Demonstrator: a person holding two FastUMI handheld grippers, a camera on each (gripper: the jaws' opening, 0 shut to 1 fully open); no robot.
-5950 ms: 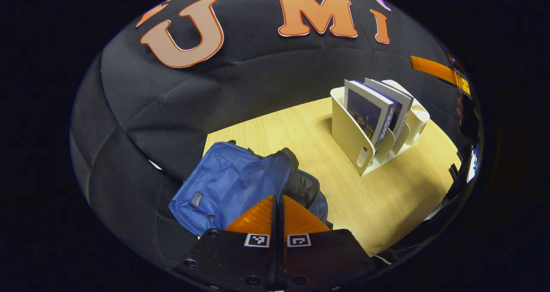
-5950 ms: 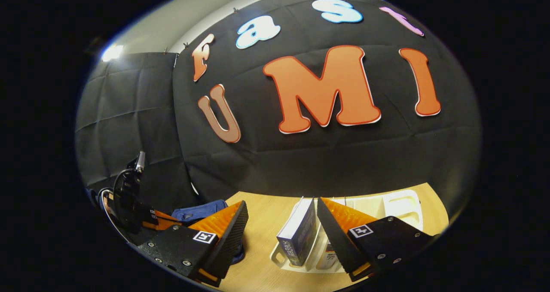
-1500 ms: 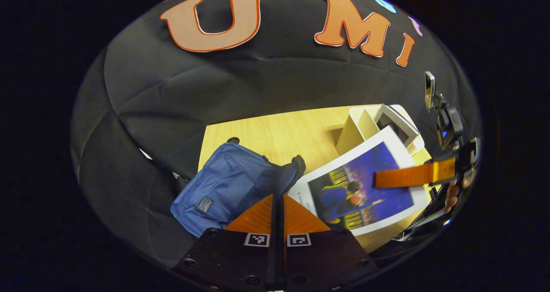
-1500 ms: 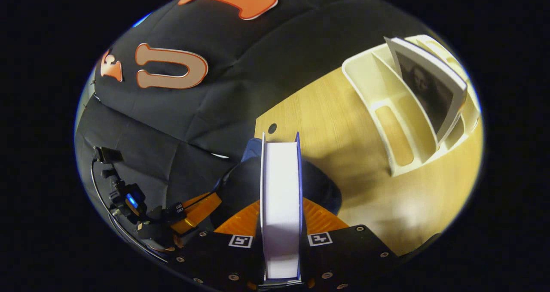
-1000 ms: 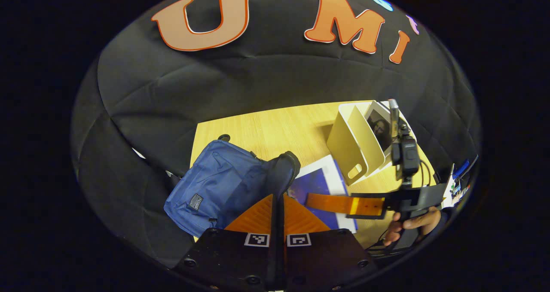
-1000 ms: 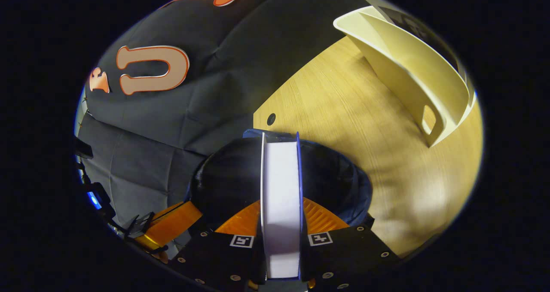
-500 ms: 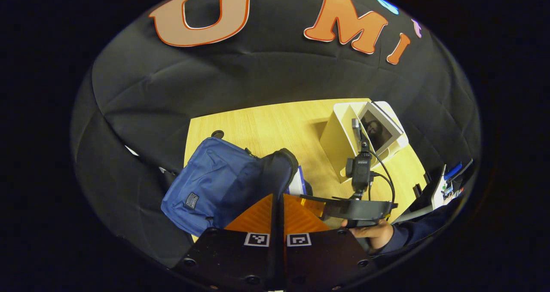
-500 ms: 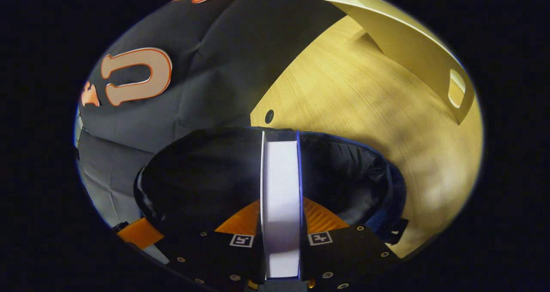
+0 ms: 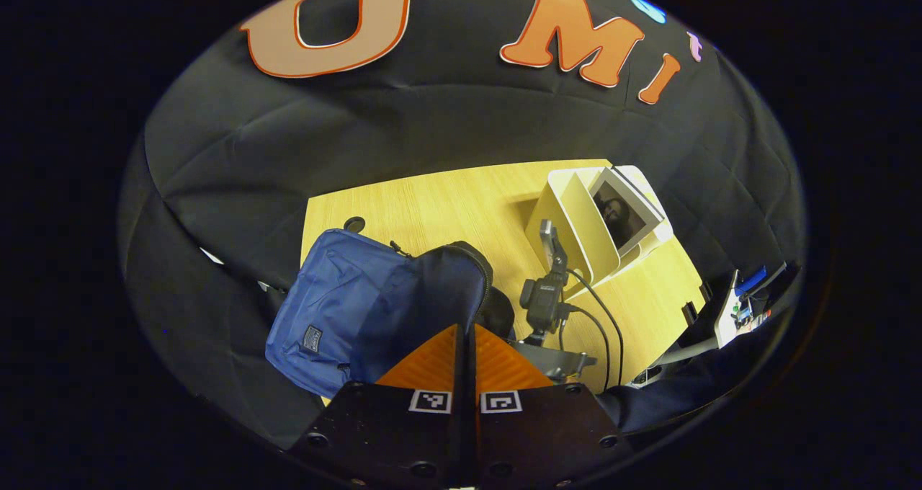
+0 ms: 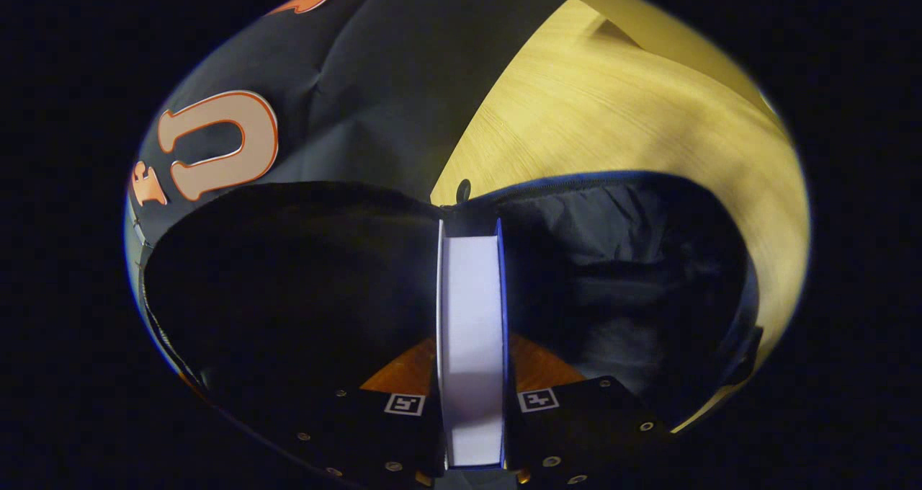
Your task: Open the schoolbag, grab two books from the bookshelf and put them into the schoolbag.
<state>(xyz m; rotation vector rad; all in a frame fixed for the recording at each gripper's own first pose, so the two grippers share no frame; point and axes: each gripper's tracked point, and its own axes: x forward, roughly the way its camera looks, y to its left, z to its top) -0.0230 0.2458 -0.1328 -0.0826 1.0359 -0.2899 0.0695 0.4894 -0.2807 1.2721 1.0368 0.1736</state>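
The blue schoolbag (image 9: 338, 317) lies at the left of the wooden table (image 9: 446, 202), its dark mouth turned toward the right. My left gripper (image 9: 466, 331) is shut on the upper rim of that mouth and holds it up. My right gripper (image 10: 470, 346) is shut on a book (image 10: 470, 310), whose white page edge faces the camera. The book's front end is inside the bag's dark lining (image 10: 619, 274). In the left gripper view the right gripper's camera mast (image 9: 542, 299) stands at the bag's mouth. The white bookshelf (image 9: 569, 220) holds one more book (image 9: 623, 216).
A round cable hole (image 9: 354, 224) sits in the table behind the bag. A person's dark sleeve (image 9: 691, 382) reaches in from the lower right. Small equipment (image 9: 742, 303) stands past the table's right edge. Bare tabletop (image 10: 612, 115) lies beyond the bag.
My right gripper, open at the shelf six seconds ago, has shut on a book and carried it to the bag; in the last second the book entered the mouth. My left gripper kept its hold.
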